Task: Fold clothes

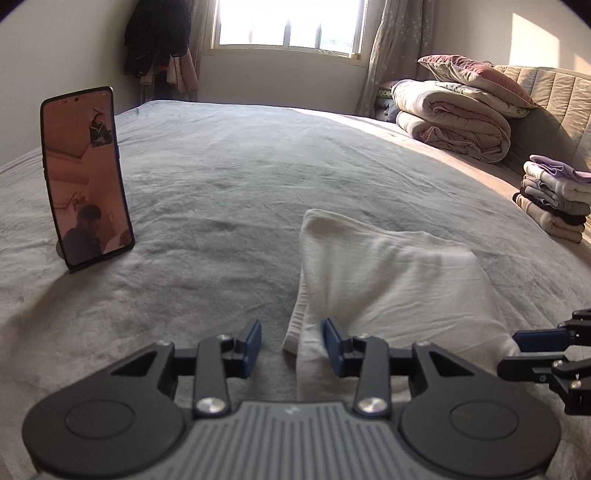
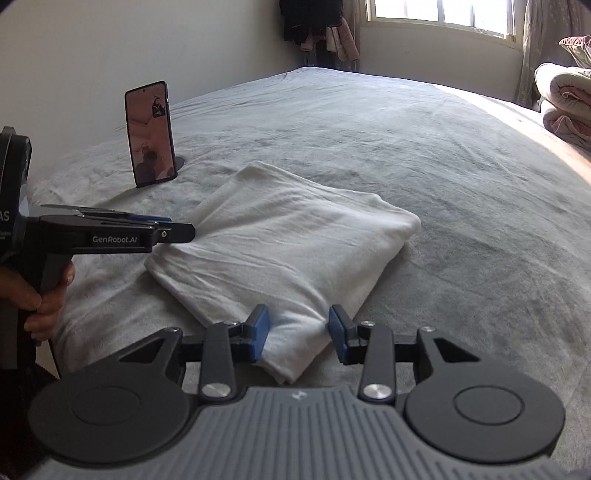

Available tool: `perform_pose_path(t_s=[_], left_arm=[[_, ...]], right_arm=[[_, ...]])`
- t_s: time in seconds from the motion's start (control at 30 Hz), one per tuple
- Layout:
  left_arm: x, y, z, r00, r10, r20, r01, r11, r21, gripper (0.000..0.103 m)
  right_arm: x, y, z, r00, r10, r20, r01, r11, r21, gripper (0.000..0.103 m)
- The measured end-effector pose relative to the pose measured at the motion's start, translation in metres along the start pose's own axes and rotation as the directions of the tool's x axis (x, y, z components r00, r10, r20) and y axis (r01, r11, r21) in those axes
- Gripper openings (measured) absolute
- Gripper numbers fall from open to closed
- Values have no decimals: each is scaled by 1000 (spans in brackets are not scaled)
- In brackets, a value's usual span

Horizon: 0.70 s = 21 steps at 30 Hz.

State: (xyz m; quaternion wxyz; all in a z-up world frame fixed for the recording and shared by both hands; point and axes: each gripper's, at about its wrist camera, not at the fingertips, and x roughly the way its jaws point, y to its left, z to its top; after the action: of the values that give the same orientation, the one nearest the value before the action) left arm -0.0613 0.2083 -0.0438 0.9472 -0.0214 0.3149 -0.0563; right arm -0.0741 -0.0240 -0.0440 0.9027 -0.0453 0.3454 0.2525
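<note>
Since the white garment (image 2: 280, 254) is already folded into a flat packet on the grey bed (image 2: 443, 155), my left gripper (image 1: 291, 345) is spread with the near-left edge between its pads, not pinched. My right gripper (image 2: 299, 334) is parted around the near corner too. I'd say pinch both corners evenly and lift together so the layers don't slide apart

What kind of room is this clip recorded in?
Most likely a home bedroom: the work surface is a bed with a grey cover, a rolled quilt sits by the padded headboard, and a curtained window lights it.
</note>
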Motion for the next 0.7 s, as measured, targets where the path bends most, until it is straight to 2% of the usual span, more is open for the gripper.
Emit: perform_pose_path(t_s=[0.17,0.27,0.37,0.43,0.5,0.57,0.6,0.7], left_arm=[[-7,1,5,999,19,-30,-18,999,36,46],[-14,4,11,999,-2,-41,3,1000,22,48],[-17,12,14,995,-87,-37,85,995,-57,47],[-10,14,16,992,-119,-52,113,988,-102,46],[-1,15,17,987,-141,-77,129,981,-146,41],[10,12,15,982,-165,-92,146,973,-179,17],[12,12,13,984,-161,-83,142,971,-194,11],[7,14,14,990,-136,-33,124,964,-237,7]], right_arm=[[-11,-7,-14,999,31,-41,-29,998,54,41],[-18,-12,-14,998,51,-41,-47,995,86,41],[-22,-23,-11,995,95,-19,-90,980,177,41],[-22,-30,-8,994,110,-9,-106,968,227,41],[-19,-33,-6,993,115,-2,-110,960,256,41],[-16,-35,-3,993,118,7,-115,952,285,41],[-14,-37,-2,993,121,10,-118,946,301,42],[-5,-37,1,992,128,3,-122,932,342,42]])
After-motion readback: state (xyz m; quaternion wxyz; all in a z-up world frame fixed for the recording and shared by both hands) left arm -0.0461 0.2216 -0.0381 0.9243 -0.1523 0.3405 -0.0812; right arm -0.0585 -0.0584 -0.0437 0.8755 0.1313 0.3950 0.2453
